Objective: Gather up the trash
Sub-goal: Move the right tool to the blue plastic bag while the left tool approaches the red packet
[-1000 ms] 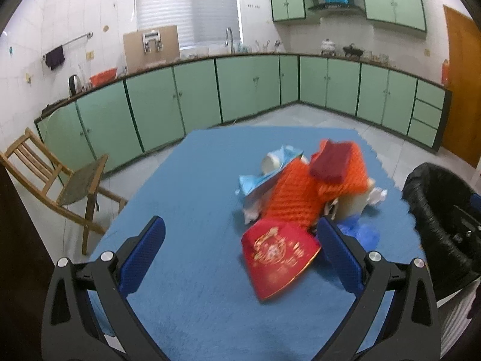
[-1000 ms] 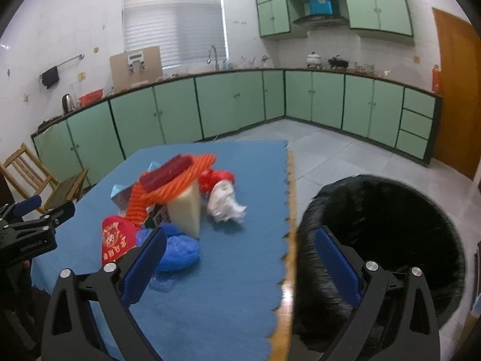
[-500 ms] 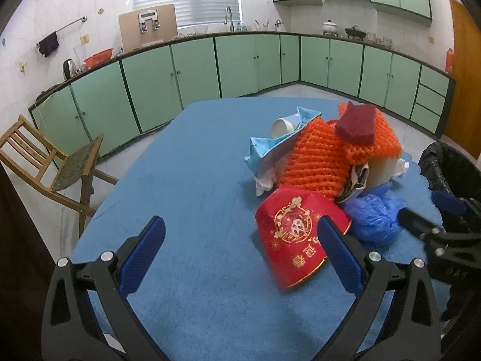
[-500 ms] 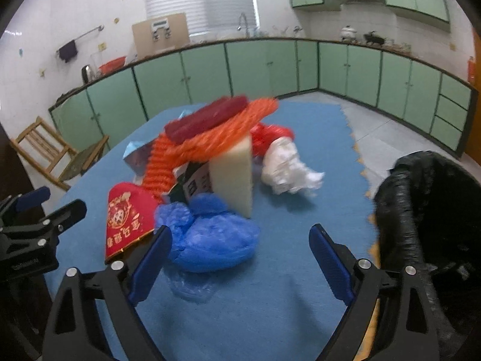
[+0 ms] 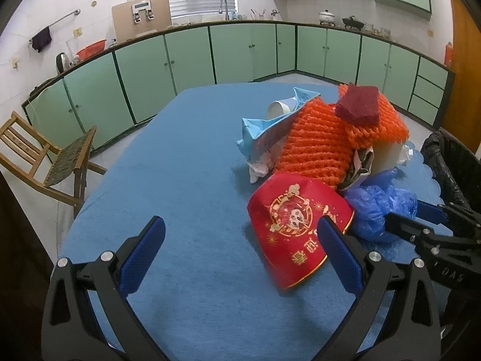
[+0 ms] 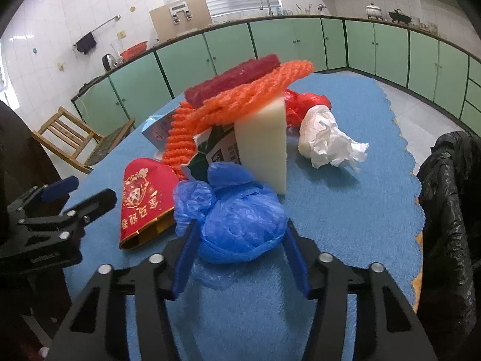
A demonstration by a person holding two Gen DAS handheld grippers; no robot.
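A pile of trash lies on the blue table mat point(image 5: 186, 162). It holds a red envelope point(image 5: 297, 222), orange foam net point(image 5: 318, 144), a dark red sponge point(image 5: 357, 105), a white foam block point(image 6: 264, 141), crumpled white paper point(image 6: 327, 138) and a blue plastic bag point(image 6: 237, 210). My right gripper point(image 6: 240, 249) has closed in around the blue bag, fingers at both its sides. My left gripper point(image 5: 240, 246) is open and empty, its right finger over the red envelope's edge.
A black-lined trash bin point(image 6: 451, 210) stands off the table's right edge. A wooden chair point(image 5: 39, 162) stands at the left. Green cabinets point(image 5: 240, 51) run along the back walls.
My right gripper swung from the bin toward the pile and narrowed around the blue bag. My left gripper stayed open and moved nearer the red envelope.
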